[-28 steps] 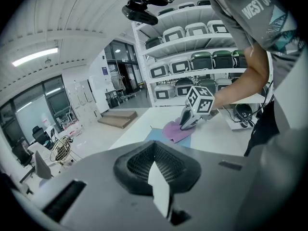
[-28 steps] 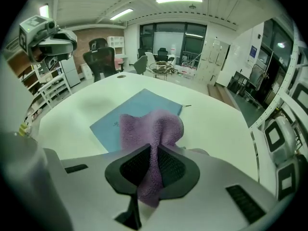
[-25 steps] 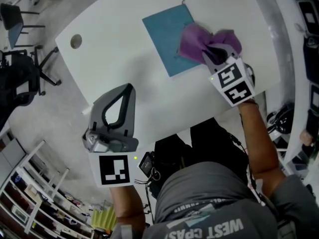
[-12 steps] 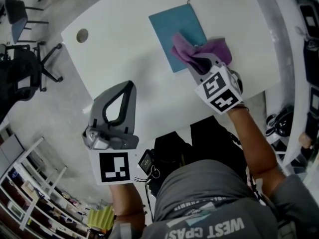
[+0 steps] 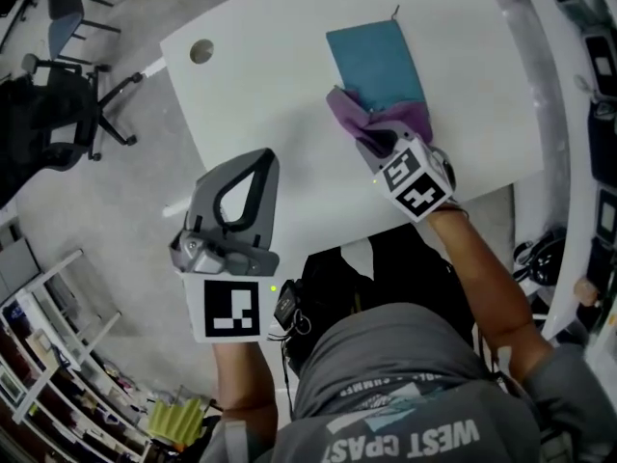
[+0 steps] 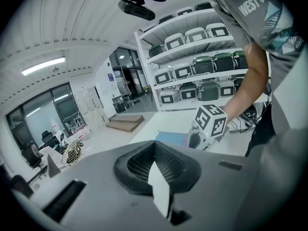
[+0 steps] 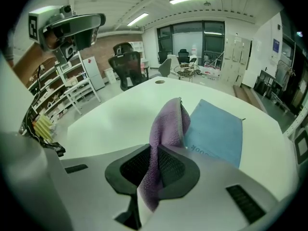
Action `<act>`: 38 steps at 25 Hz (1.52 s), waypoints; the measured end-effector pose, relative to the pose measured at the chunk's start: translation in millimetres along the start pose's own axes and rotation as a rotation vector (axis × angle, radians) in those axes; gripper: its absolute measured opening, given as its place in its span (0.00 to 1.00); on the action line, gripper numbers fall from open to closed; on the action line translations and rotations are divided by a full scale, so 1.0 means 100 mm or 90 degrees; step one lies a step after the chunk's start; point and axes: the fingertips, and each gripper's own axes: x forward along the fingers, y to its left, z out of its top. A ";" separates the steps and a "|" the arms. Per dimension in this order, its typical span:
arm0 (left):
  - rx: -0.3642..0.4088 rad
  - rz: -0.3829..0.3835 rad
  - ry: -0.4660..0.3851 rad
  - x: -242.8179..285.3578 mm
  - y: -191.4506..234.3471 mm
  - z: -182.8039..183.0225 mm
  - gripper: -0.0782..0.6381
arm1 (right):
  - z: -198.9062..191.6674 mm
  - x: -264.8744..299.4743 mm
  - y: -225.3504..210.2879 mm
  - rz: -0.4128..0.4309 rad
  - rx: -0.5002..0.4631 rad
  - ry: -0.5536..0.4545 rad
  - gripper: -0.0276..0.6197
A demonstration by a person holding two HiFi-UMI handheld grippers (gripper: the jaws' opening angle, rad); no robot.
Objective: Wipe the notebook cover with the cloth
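A blue notebook (image 5: 374, 61) lies flat on the white table (image 5: 260, 85), toward its far right. A purple cloth (image 5: 371, 122) rests over the notebook's near edge and spills onto the table by its near left corner. My right gripper (image 5: 374, 145) is shut on the cloth. In the right gripper view the cloth (image 7: 166, 126) stands up from between the jaws, with the notebook (image 7: 216, 134) just beyond it. My left gripper (image 5: 256, 162) hovers at the table's near left edge, shut and holding nothing, well apart from the notebook.
A round cable hole (image 5: 201, 51) sits at the table's far left corner. Black office chairs (image 5: 58, 114) stand on the floor to the left. Shelving (image 5: 58, 374) fills the lower left. The person's body is right against the table's near edge.
My right gripper has dragged the cloth leftward across the notebook's near end, from its right side to its near left corner. The left gripper has stayed by the table's near edge.
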 end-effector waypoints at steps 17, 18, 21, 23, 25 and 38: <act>0.003 0.054 -0.063 -1.19 0.17 0.08 0.11 | 0.36 -0.17 1.01 0.076 -0.039 -0.052 0.27; 0.001 0.057 -0.069 -1.27 0.18 0.09 0.11 | 0.42 -0.24 1.05 0.074 -0.045 -0.061 0.27; 0.000 0.072 -0.091 -1.50 0.21 0.12 0.11 | 0.65 -0.51 1.11 0.059 -0.063 -0.096 0.27; 0.007 0.083 -0.102 -1.66 0.24 0.16 0.11 | 0.87 -0.77 1.15 0.043 -0.071 -0.135 0.26; 0.014 0.089 -0.108 -1.84 0.27 0.20 0.11 | 1.15 -1.10 1.25 0.030 -0.071 -0.193 0.15; 0.031 0.089 -0.177 -2.56 0.08 0.40 0.11 | 2.31 -2.99 1.97 -0.062 -0.152 -0.446 0.09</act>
